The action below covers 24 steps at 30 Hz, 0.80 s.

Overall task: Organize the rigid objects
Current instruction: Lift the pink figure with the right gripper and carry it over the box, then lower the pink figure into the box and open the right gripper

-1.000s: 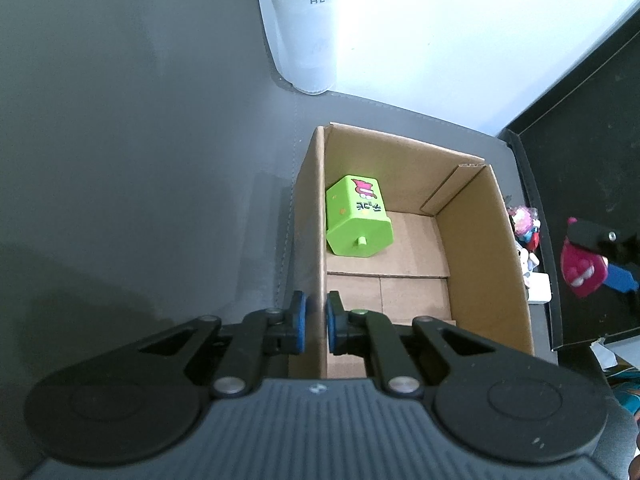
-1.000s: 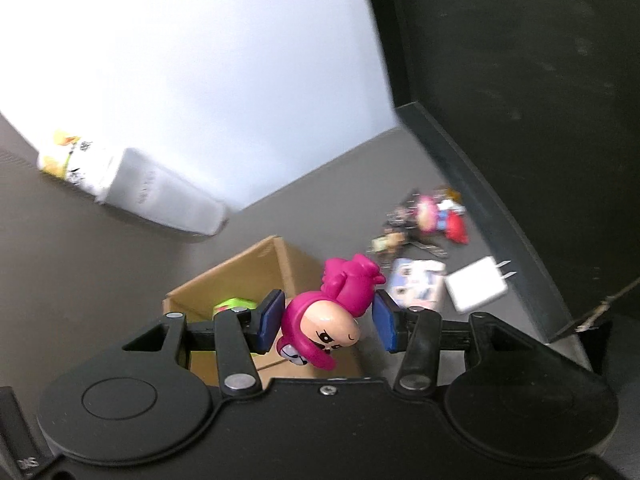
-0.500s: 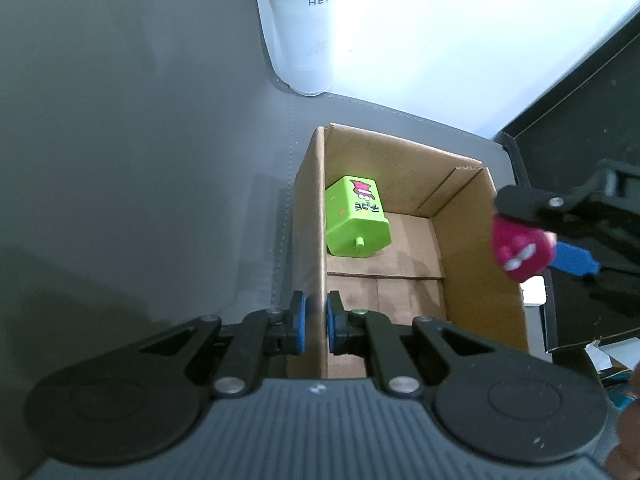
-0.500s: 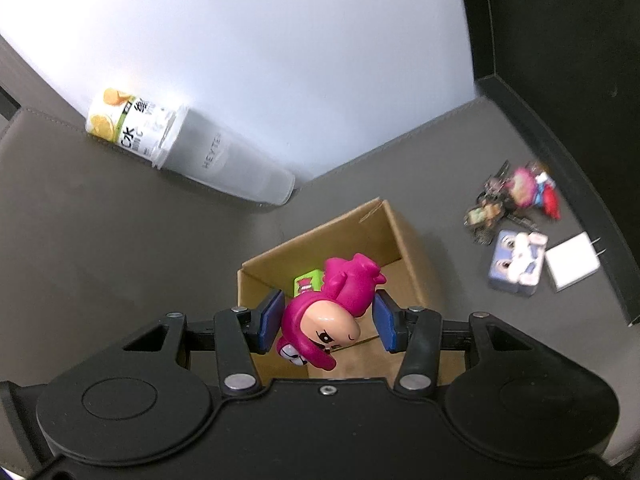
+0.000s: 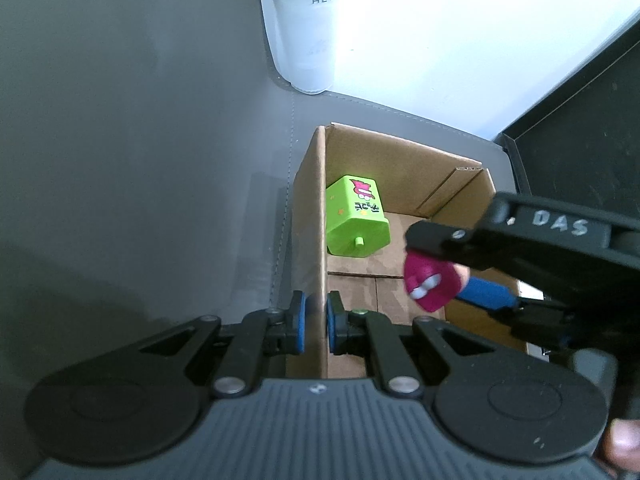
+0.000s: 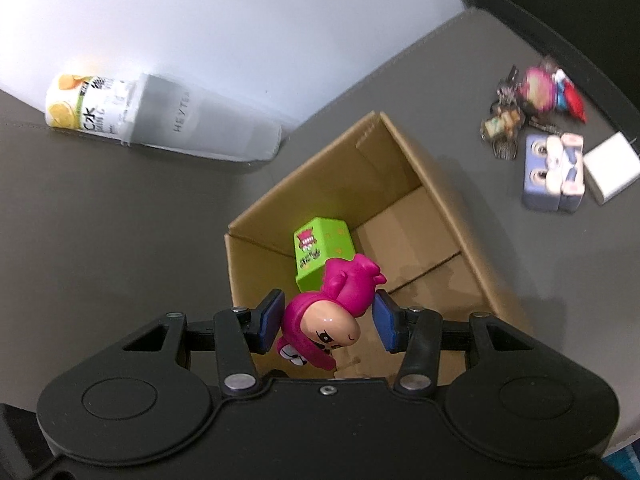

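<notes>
An open cardboard box stands on the grey table. A green block toy lies inside at the far left. My left gripper is shut on the box's left wall. My right gripper is shut on a pink figure toy and holds it above the box's inside, near the front.
A white cup lies on its side behind the box. Right of the box lie a keychain bundle, a small purple-and-white case and a white charger. A dark raised ledge borders the table's right side.
My right gripper has carried the pink figure leftward from beside the box to over its inside. My left gripper has stayed clamped on the box wall.
</notes>
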### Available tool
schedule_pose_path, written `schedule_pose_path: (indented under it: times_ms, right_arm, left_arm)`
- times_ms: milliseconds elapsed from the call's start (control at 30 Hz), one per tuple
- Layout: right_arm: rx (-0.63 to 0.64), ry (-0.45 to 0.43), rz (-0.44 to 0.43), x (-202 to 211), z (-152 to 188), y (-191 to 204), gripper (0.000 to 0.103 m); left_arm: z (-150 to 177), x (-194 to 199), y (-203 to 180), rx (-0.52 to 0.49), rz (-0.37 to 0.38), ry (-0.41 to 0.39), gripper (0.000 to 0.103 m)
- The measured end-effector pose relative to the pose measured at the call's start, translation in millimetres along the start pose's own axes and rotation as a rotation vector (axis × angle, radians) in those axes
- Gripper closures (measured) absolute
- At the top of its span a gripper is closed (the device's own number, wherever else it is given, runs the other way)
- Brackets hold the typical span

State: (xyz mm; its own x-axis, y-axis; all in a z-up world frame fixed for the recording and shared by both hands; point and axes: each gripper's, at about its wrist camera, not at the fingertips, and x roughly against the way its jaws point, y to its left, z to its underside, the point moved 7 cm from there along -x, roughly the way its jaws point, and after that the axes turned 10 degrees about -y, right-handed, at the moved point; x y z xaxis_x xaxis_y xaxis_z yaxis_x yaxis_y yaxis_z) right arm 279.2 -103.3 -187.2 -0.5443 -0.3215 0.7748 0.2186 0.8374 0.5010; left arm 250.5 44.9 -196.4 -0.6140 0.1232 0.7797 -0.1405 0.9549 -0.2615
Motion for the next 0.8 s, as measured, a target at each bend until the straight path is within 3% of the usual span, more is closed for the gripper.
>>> schedule_pose_path:
  times_ms: [567,800]
  right_arm:
    - [-0.015,0.058,0.063,-35,21,-8,0.053]
    - [-0.029,0.055,0.056,-28,23,-11,0.053]
  left_arm:
    - [0,1,0,0.002,-0.001,0.001,0.093]
    - [0,0,0,0.000,-0.003,0.001,0.093]
